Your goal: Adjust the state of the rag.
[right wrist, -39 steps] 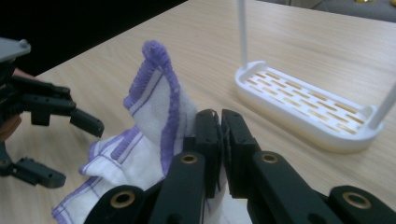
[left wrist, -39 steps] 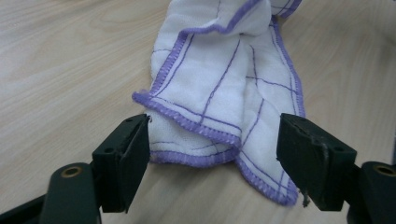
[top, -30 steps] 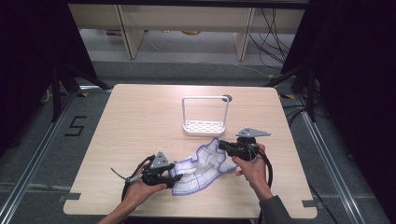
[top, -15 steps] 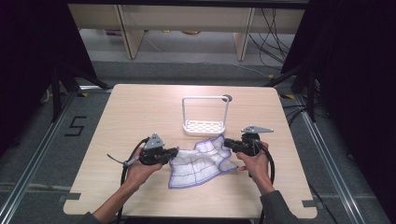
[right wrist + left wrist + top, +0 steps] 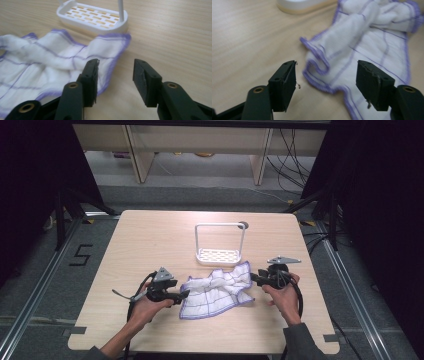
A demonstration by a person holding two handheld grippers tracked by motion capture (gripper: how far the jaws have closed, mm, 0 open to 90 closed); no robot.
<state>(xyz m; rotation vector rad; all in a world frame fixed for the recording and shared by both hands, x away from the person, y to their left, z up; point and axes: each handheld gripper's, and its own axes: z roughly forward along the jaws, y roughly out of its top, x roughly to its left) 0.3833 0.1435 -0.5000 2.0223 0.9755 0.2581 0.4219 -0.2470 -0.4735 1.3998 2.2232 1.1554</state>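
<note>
A white cloth (image 5: 217, 289) with purple grid lines and a purple hem lies crumpled on the wooden table (image 5: 150, 240), just in front of a white rack. My left gripper (image 5: 184, 294) is at the cloth's left edge. In the left gripper view it (image 5: 327, 66) is open, and the folded hem of the cloth (image 5: 367, 37) lies between and ahead of its jaws. My right gripper (image 5: 253, 278) is at the cloth's right corner. In the right gripper view it (image 5: 116, 63) is also open, with the cloth (image 5: 50, 57) edge on the table between its jaws.
A white slotted rack (image 5: 220, 256) with a tall hoop handle stands just beyond the cloth; its base (image 5: 92, 17) almost touches the cloth's far corner. Bare tabletop extends to the left, right and far side. Dark frames and cables surround the table.
The cloth has shifted away from the person, toward the rack, and lies spread wider. Both hands and grippers have moved up the table with it, and the right one has drawn slightly outward.
</note>
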